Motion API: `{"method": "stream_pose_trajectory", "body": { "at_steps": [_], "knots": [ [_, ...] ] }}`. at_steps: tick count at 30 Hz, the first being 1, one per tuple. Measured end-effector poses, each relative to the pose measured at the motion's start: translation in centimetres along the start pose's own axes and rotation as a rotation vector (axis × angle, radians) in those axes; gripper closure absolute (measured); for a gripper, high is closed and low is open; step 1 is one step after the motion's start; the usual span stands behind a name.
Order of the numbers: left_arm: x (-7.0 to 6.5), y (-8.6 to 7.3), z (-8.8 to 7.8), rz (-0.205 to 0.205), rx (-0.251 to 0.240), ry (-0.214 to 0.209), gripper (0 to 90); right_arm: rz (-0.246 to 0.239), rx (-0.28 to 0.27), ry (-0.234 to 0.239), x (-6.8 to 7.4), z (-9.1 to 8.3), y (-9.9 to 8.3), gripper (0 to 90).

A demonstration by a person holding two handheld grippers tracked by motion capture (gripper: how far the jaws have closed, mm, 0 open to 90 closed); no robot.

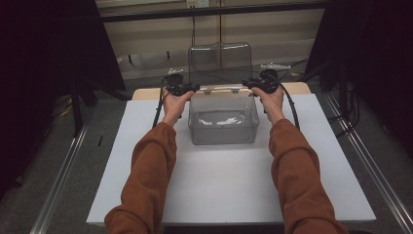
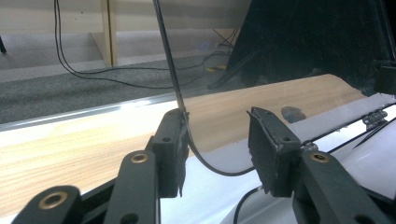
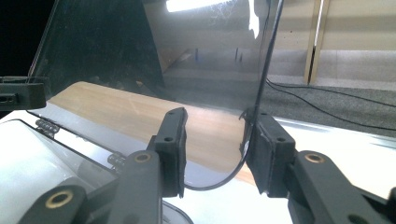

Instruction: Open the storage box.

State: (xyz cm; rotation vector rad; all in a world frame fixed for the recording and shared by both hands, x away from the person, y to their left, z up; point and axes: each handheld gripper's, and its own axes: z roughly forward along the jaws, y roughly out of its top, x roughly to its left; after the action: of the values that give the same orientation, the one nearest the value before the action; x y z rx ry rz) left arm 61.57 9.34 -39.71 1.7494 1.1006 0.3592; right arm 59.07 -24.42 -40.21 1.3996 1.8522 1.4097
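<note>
A clear plastic box (image 1: 223,127) stands on the white board (image 1: 219,185), its hinged lid (image 1: 220,61) raised upright at the back. My left gripper (image 1: 193,88) is at the lid's lower left corner and my right gripper (image 1: 249,85) at its lower right corner. In the left gripper view the lid's rounded edge (image 2: 169,60) runs between the jaws of the left gripper (image 2: 215,128); it lies against one pad, with a wide gap to the other. In the right gripper view the lid (image 3: 140,56) stands likewise inside the right gripper (image 3: 218,126), touching one pad only. Both grippers are open.
The board lies on a wooden tabletop (image 1: 146,92) whose strip shows behind the box. Metal hinges (image 1: 221,90) join lid and box. Cables cross the grey carpet (image 2: 70,88) beyond. Dark curtains hang at both sides, and floor rails (image 1: 63,175) flank the table.
</note>
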Motion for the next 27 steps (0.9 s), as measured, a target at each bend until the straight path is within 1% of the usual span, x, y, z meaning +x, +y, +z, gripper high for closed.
{"method": "stream_pose_trajectory", "body": {
  "at_steps": [5, 10, 12, 16, 18, 22, 27],
  "knots": [
    [0.05, -0.06, 0.04, -0.014, 0.009, -0.008, 56.1, 0.007, 0.002, 0.001, -0.04, 0.17, -0.14, 56.6],
    [0.00, -0.02, 0.10, -0.021, 0.025, -0.005, 54.3, 0.033, 0.008, 0.003, -0.04, 0.35, -0.27, 55.3],
    [0.04, -0.05, 0.16, -0.033, 0.030, -0.011, 53.2, 0.036, 0.011, 0.004, -0.07, 0.42, -0.28, 54.6],
    [0.15, -0.05, 0.19, -0.036, 0.043, -0.015, 51.8, 0.045, 0.020, 0.005, -0.06, 0.66, -0.33, 52.3],
    [0.19, -0.11, 0.28, -0.050, 0.037, -0.018, 51.6, 0.052, 0.021, 0.004, -0.10, 0.75, -0.38, 51.9],
    [0.22, -0.14, 0.26, -0.050, 0.046, -0.020, 50.8, 0.055, 0.028, 0.000, -0.01, 0.85, -0.38, 50.2],
    [0.18, -0.14, 0.27, -0.055, 0.046, -0.016, 50.7, 0.062, 0.033, -0.009, 0.12, 0.94, -0.39, 48.7]
  ]
}}
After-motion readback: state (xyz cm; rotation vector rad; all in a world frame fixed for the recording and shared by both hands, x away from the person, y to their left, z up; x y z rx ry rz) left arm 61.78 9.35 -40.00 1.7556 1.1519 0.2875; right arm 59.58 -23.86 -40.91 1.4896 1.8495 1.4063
